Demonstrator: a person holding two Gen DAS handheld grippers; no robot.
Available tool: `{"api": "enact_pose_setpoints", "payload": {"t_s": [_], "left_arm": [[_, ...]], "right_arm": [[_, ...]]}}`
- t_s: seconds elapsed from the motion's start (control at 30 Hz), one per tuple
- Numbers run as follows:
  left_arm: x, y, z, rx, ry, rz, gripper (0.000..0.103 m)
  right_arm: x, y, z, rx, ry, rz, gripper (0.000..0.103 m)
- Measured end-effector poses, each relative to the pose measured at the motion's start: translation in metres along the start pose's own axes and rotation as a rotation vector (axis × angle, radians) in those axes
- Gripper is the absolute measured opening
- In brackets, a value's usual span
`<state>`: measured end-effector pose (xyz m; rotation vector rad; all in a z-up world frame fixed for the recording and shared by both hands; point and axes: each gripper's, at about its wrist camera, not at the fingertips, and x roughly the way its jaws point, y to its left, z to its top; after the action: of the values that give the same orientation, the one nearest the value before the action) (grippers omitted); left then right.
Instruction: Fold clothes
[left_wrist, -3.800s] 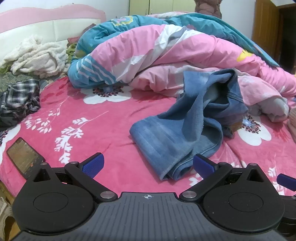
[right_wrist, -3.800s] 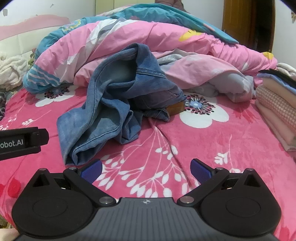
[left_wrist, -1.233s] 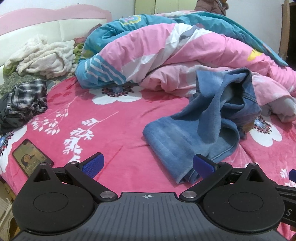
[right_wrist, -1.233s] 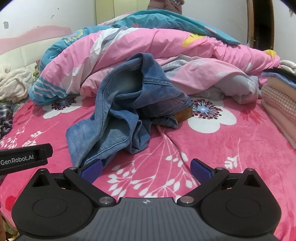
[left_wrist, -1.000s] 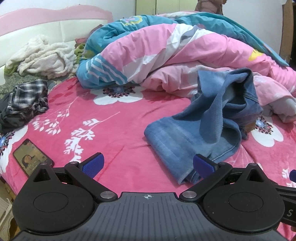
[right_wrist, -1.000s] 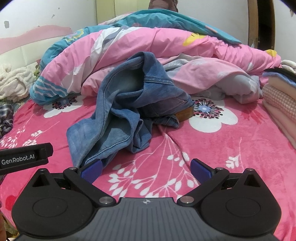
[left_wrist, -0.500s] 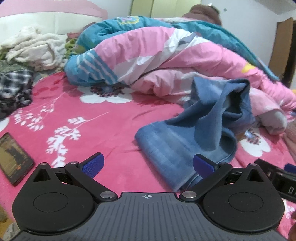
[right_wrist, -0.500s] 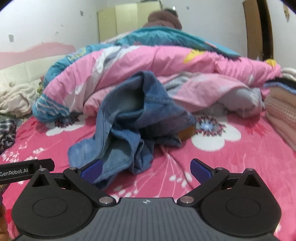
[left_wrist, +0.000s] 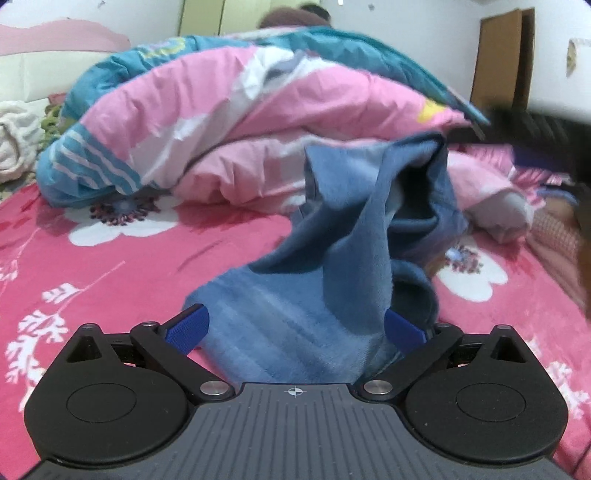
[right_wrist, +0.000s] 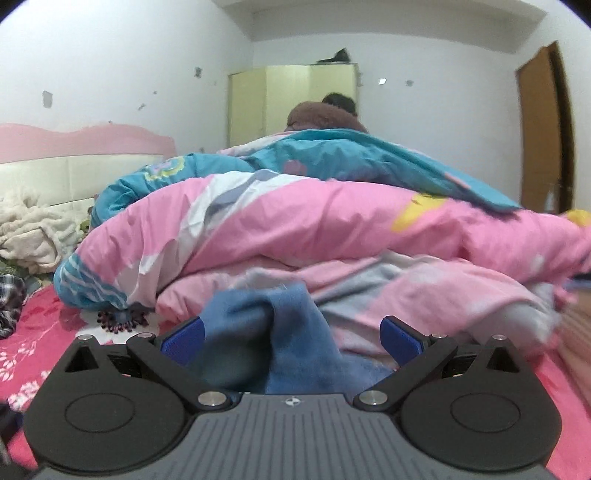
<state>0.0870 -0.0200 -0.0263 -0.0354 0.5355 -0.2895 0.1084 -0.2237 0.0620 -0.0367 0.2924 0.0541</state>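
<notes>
Pink floral bed (left_wrist: 110, 280): crumpled blue denim jeans (left_wrist: 332, 266) unfolded. I hold left tongs (left_wrist: 293, 328) and right tongs (right_wrist: 291, 334) spread wide, empty, straddling cloth; next, pinch an edge.

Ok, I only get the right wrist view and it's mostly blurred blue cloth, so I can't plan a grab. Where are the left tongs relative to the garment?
Observer: The left tongs are open, and the flat leg end of the crumpled blue denim jeans lies between them, unclamped.
Operator: Is the rest lying flat too?
Observer: No. The far part stands up in a bunched heap in front of the pink and teal quilt.
Operator: What's to the left of the leg?
Observer: Only bare pink floral blanket; no other clothing lies close to the leg on that side.
</notes>
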Motion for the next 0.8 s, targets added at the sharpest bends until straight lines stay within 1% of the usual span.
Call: {"api": "enact_pose_setpoints", "payload": {"t_s": [0.07,0.13,0.17,0.2,0.23,0.27,0.3,0.33,0.4,0.43,0.47,0.5,0.53,0.57,0.6,0.67,0.73,0.8], "left_arm": [[0.008,0.0,-0.001,0.003,0.025,0.0,0.098],[0.013,0.004,-0.003,-0.016,0.041,0.003,0.093],[0.016,0.006,-0.003,-0.031,0.05,0.005,0.085],[0.018,0.009,-0.003,-0.047,0.06,0.006,0.075],[0.021,0.013,-0.003,-0.066,0.077,0.006,0.071],[0.024,0.016,-0.004,-0.085,0.091,0.0,0.064],[0.026,0.019,-0.005,-0.102,0.104,-0.006,0.057],[0.027,0.021,-0.007,-0.11,0.111,-0.011,0.055],[0.027,0.022,-0.008,-0.117,0.125,-0.02,0.042],[0.026,0.023,-0.009,-0.117,0.133,-0.025,0.038],[0.025,0.022,-0.01,-0.116,0.145,-0.036,0.031],[0.025,0.022,-0.01,-0.113,0.156,-0.046,0.024],[0.023,0.02,-0.01,-0.106,0.166,-0.052,0.021],[0.022,0.019,-0.011,-0.099,0.173,-0.059,0.019],[0.019,0.017,-0.012,-0.093,0.174,-0.064,0.018],[0.013,0.015,-0.014,-0.081,0.175,-0.074,0.018],[0.005,0.013,-0.017,-0.078,0.178,-0.091,0.018],[-0.001,0.013,-0.02,-0.077,0.183,-0.106,0.018]], "right_arm": [[0.027,0.001,0.012,-0.008,0.018,0.016,0.103],[0.054,0.003,0.019,-0.001,0.055,0.019,0.102],[0.068,0.004,0.021,0.001,0.076,0.025,0.102],[0.082,0.005,0.023,0.004,0.098,0.03,0.099],[0.096,0.006,0.022,0.005,0.137,0.025,0.093],[0.106,0.006,0.018,0.004,0.181,0.023,0.089],[0.115,0.006,0.014,0.003,0.225,0.021,0.08],[0.123,0.006,0.01,0.003,0.266,0.019,0.07],[0.112,-0.001,0.003,0.032,0.273,0.024,0.064],[0.106,-0.005,0.0,0.047,0.277,0.026,0.056],[0.1,-0.008,-0.004,0.061,0.281,0.029,0.051],[0.094,-0.012,-0.007,0.076,0.285,0.031,0.042],[0.088,-0.015,-0.011,0.09,0.289,0.034,0.033],[0.082,-0.019,-0.014,0.105,0.293,0.036,0.029],[0.076,-0.023,-0.018,0.119,0.297,0.038,0.023],[0.065,-0.03,-0.025,0.148,0.304,0.043,0.018],[0.053,-0.037,-0.032,0.177,0.312,0.048,0.01],[0.041,-0.044,-0.039,0.206,0.319,0.053,0.008]]}}
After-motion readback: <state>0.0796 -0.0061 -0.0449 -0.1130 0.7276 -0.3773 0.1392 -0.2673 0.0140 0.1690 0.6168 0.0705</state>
